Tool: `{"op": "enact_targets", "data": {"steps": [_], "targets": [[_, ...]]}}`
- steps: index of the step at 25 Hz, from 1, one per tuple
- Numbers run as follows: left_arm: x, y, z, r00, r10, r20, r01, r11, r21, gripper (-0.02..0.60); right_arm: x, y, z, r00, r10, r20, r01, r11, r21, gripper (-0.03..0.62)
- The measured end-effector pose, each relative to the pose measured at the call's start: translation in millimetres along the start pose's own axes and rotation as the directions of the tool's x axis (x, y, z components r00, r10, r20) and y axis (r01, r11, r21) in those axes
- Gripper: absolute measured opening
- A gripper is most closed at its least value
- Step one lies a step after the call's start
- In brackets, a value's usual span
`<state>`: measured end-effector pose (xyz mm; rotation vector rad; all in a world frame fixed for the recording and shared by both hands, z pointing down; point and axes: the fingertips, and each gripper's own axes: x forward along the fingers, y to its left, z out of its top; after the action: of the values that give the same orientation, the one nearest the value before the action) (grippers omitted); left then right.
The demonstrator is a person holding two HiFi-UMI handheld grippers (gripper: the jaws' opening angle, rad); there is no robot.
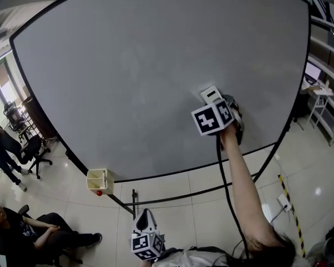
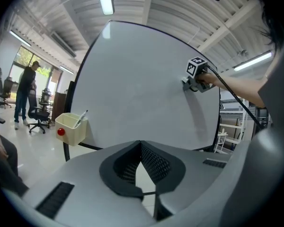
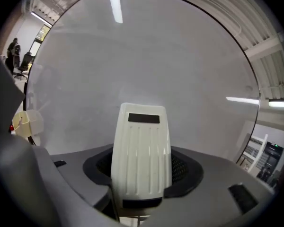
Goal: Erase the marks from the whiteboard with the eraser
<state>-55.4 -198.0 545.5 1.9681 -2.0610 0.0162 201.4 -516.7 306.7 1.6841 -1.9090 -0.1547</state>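
Near: your left gripper (image 1: 145, 218) low by body, jaws pressed together, nothing between them. Beyond: cream pen cup (image 1: 97, 180) with marker (image 2: 80, 118) at lower edge of whiteboard (image 1: 156, 65). Seated person (image 1: 28, 230) and office chair (image 1: 38, 152) on floor to left. Far: white eraser (image 1: 211, 94) up at board's lower-right area, projecting past your right gripper (image 1: 218, 105). Right jaws clamped on eraser's sides, arm outstretched.

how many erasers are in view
1. The white eraser is clamped in the right gripper, at the lower right of the whiteboard. The left gripper is shut on nothing. The cream holder on the frame could hide another.
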Motion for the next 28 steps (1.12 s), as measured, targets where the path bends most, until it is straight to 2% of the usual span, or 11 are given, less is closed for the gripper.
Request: {"op": "enact_targets", "data": {"steps": [2, 4, 6, 8, 10, 13, 15, 20, 22, 24, 28], "targets": [[-0.2, 4.8, -5.7, 1.000, 0.004, -0.015, -0.004, 1.000, -0.003, -0.012, -1.0, -19.5, -9.3, 0.999, -0.040, -0.021, 0.041, 0.999, 0.017, 0.275], [2.5, 7.5, -8.0, 1.000, 0.002, -0.017, -0.002, 1.000, -0.004, -0.012, -6.1, -20.3, -0.5, 0.997, -0.071, -0.005, 0.071, 0.998, -0.001, 0.275], [7.5, 5.4, -5.4, 1.000, -0.009, -0.008, 0.009, 1.000, -0.006, -0.012, -8.0, -5.4, 14.8, 0.996, -0.088, 0.009, 0.088, 0.995, -0.051, 0.275], [9.3, 1.4, -2.6, 1.000, -0.021, 0.003, 0.021, 1.000, -0.010, -0.012, -8.2, 15.5, 20.9, 0.993, -0.121, 0.010, 0.121, 0.982, -0.148, 0.268], [8.3, -0.4, -2.5, 1.000, -0.027, 0.006, 0.027, 1.000, -0.012, -0.012, -5.3, 44.4, 13.0, 0.995, -0.096, -0.002, 0.094, 0.971, -0.219, 0.270], [5.9, -0.7, -3.9, 0.999, -0.032, -0.001, 0.032, 0.999, -0.011, -0.012, 2.8, 68.9, -4.1, 0.999, -0.046, -0.026, 0.038, 0.967, -0.251, 0.271], [2.8, 1.6, -4.7, 1.000, -0.027, -0.004, 0.027, 1.000, -0.016, -0.012, 3.8, 55.7, -4.1, 0.999, -0.044, -0.024, 0.038, 0.976, -0.215, 0.270], [-2.7, 14.9, -3.7, 1.000, 0.009, -0.005, -0.010, 1.000, -0.029, -0.012, -7.8, -12.6, 20.5, 0.997, -0.079, 0.002, 0.079, 0.996, -0.035, 0.270], [-2.5, 16.2, -4.0, 1.000, 0.012, -0.004, -0.012, 0.999, -0.029, -0.012, -10.5, -13.6, 24.1, 0.995, -0.095, 0.014, 0.095, 0.995, -0.029, 0.270], [-0.3, 14.9, -6.2, 1.000, 0.003, -0.003, -0.003, 1.000, -0.026, -0.012, -7.2, 9.5, 14.2, 0.995, -0.097, 0.001, 0.096, 0.991, -0.091, 0.269], [1.1, 6.5, -4.2, 1.000, -0.016, 0.007, 0.017, 1.000, -0.025, -0.012, 16.4, 100.8, -46.0, 0.994, 0.020, -0.105, -0.040, 0.979, -0.199, 0.270]]}}
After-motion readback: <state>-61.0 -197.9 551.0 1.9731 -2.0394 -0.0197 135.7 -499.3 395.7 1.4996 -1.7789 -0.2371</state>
